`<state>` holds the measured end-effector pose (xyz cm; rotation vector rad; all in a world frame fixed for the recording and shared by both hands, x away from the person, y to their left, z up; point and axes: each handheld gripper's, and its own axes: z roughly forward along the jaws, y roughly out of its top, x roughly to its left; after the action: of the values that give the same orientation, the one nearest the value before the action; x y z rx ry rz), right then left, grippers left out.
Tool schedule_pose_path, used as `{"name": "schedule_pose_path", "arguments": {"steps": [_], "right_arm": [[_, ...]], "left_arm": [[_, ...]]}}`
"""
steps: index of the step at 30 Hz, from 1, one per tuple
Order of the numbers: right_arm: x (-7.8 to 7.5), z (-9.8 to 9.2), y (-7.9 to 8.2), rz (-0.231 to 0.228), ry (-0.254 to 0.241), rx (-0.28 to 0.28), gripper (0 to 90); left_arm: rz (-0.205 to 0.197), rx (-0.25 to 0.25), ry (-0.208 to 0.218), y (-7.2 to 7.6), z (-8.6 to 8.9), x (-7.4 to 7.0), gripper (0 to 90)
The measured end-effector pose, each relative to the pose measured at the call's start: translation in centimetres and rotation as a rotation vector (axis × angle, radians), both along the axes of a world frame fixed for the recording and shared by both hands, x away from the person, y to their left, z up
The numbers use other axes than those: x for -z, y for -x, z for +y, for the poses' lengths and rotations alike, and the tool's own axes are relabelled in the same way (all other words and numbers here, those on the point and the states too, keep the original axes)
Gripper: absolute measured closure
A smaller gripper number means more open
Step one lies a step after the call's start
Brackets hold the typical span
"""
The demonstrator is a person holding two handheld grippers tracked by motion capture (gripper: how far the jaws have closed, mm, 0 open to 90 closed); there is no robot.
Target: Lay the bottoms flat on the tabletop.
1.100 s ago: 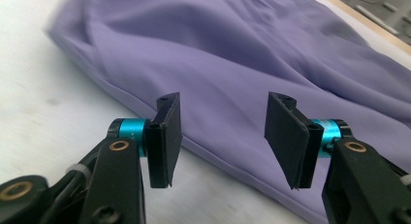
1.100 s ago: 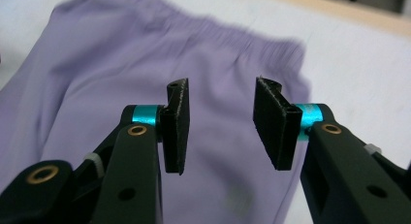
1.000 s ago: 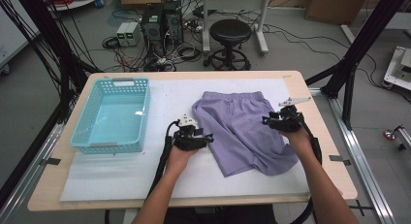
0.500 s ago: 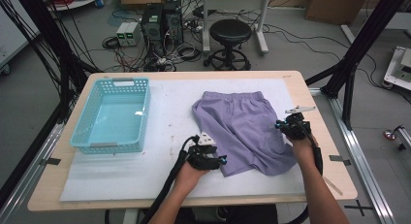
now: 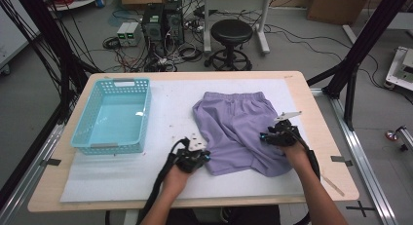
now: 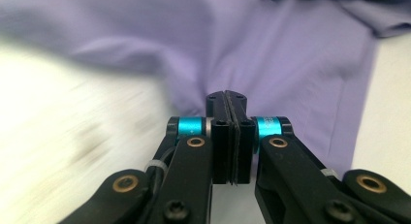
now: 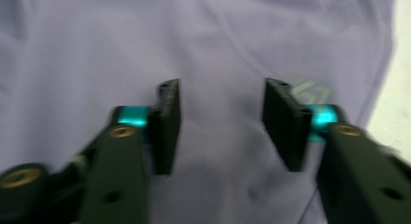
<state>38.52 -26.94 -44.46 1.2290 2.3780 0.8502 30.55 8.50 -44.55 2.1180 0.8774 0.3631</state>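
Purple shorts (image 5: 238,130) lie spread on the white mat, waistband toward the far edge. My left gripper (image 5: 203,157) is at their near left hem. In the left gripper view its jaws (image 6: 226,95) have just been closing and now stand pressed together at the bunched edge of the shorts (image 6: 291,64). My right gripper (image 5: 267,136) hovers over the right leg of the shorts. Its jaws (image 7: 218,88) have just been opening and stand apart above flat purple cloth (image 7: 72,49), with nothing pinched between them.
A light blue plastic basket (image 5: 141,115) stands at the left of the table. The white mat (image 5: 122,171) covers most of the wooden table (image 5: 336,181). A stool and computer cases with cables stand on the floor beyond the far edge.
My left hand slid toward the near left hem of the shorts and its jaws shut there. My right hand came down onto the right leg.
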Motion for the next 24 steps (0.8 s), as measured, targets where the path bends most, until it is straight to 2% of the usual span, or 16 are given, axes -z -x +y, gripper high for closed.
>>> {"name": "schedule_pose_path", "arguments": {"steps": [1, 3, 4, 7, 12, 17, 18, 21, 22, 24], "right_arm": [[0.2, 0.2, -0.1, 0.001, 0.021, -0.007, 63.0], [0.1, 0.4, -0.1, -0.005, 0.008, -0.007, 88.6], [0.0, 0.6, 0.0, -0.02, 0.045, 0.003, 90.0], [-0.4, 0.5, -0.1, -0.066, 0.051, 0.058, 90.0], [-0.8, -0.5, -0.3, -0.097, 0.055, 0.138, 90.0], [-1.1, -1.8, -0.4, -0.123, 0.049, 0.236, 90.0], [-1.2, -2.0, -0.3, -0.121, 0.03, 0.243, 85.0], [-1.7, -2.3, 0.2, -0.141, -0.024, 0.239, 75.4], [-1.8, -2.4, 0.4, -0.149, -0.042, 0.225, 75.0], [-2.3, -2.4, 1.3, -0.172, -0.062, 0.186, 73.8]], "left_arm": [[-0.002, -0.015, 0.005, 0.0, 1.1, -0.2, 88.7], [-0.001, -0.051, 0.012, 0.2, 2.9, -0.3, 88.7], [0.0, -0.07, 0.013, 0.3, 3.9, -0.4, 88.7], [-0.009, -0.109, 0.022, 0.5, 5.4, -0.4, 88.6], [-0.012, -0.162, 0.027, 0.5, 7.2, -0.1, 88.7], [-0.014, -0.174, 0.06, 0.7, 7.6, 0.0, 88.4], [-0.014, -0.172, 0.07, 0.7, 7.8, 0.0, 86.8], [-0.004, -0.189, 0.125, 0.8, 8.0, -0.1, 65.0], [-0.005, -0.187, 0.156, 0.9, 8.0, -0.2, 59.6], [-0.019, -0.176, 0.182, 1.1, 8.0, -0.3, 54.0]]}}
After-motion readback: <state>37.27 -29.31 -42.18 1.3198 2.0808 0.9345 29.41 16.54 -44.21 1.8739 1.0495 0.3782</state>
